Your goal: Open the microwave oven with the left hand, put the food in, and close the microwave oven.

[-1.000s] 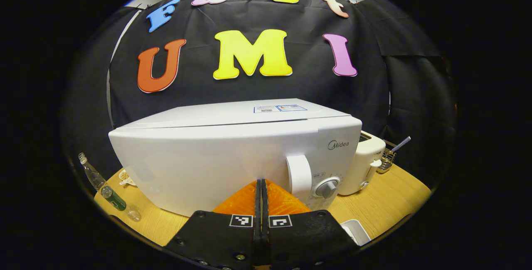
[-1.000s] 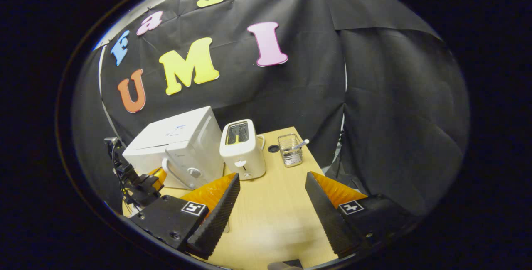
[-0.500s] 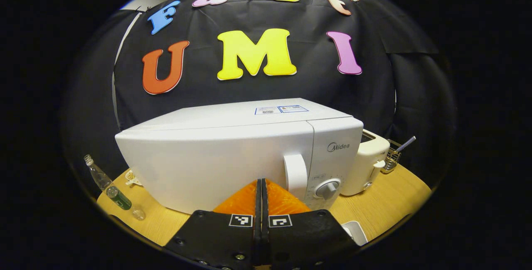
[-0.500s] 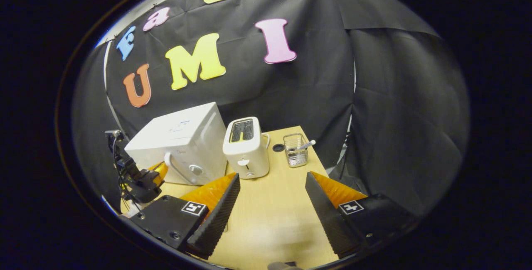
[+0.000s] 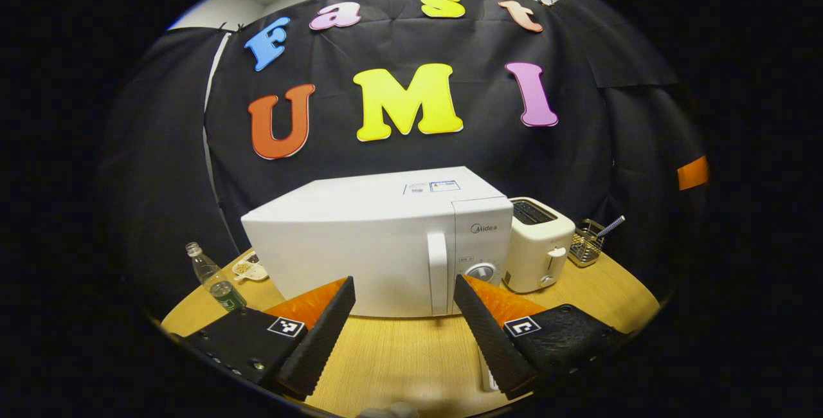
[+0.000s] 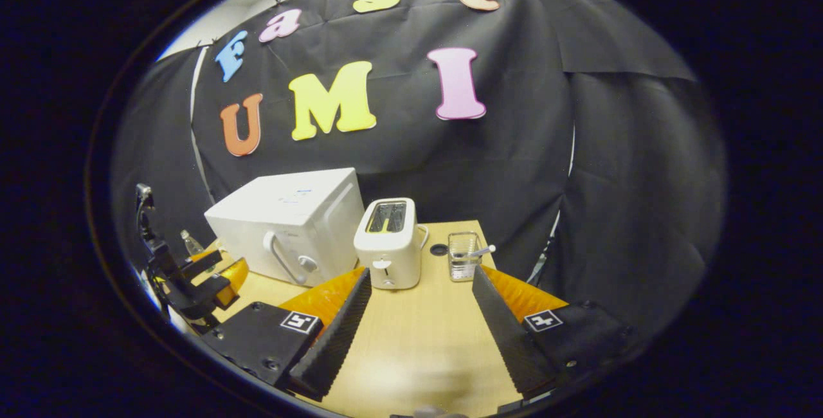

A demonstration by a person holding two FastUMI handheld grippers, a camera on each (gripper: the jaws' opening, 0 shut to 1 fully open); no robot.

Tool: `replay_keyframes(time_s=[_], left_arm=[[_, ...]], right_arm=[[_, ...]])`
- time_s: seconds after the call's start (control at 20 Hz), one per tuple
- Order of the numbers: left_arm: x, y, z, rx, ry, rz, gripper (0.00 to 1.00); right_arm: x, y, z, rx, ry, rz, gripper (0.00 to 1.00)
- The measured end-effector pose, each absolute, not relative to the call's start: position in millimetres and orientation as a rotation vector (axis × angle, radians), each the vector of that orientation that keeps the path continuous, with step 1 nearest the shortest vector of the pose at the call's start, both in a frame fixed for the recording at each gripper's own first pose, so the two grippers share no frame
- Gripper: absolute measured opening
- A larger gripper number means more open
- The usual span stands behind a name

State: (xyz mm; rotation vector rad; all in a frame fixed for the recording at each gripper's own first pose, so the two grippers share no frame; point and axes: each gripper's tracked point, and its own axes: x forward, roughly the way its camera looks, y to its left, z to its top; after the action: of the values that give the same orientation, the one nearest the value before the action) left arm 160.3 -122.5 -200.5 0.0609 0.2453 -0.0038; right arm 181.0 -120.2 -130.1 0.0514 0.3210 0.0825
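A small white dish (image 5: 249, 269) holding bits of food is being seen at nine o'clock of the microwave oven (image 5: 379, 244), beside a clear bottle (image 5: 212, 278). A wire basket (image 5: 582, 247) with a straw-like stick in it is being shown at three o'clock of the white toaster (image 5: 537, 244), which is standing just beside the oven. The oven is being kept shut at the middle of the desk (image 5: 405, 354), its long axis running nine to three, its door and handle (image 5: 437, 273) being faced toward the left tongs (image 5: 405, 321). These are being held apart, gripping nothing. The right tongs (image 6: 421, 321) are likewise being held apart over bare desk.
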Motion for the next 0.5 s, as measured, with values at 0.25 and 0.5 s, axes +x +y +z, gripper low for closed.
replay_keyframes(time_s=[0.25, 0.5], left_arm=[[108.2, -128.8, -130.8, 0.048, 0.157, -0.022, 0.96], [53.5, -127.6, -61.9, 0.06, 0.093, -0.054, 0.96]], right_arm=[[144.9, -108.3, -98.9, 0.057, 0.224, 0.075, 1.0], [82.2, -95.7, -55.2, 0.051, 0.113, 0.042, 1.0]])
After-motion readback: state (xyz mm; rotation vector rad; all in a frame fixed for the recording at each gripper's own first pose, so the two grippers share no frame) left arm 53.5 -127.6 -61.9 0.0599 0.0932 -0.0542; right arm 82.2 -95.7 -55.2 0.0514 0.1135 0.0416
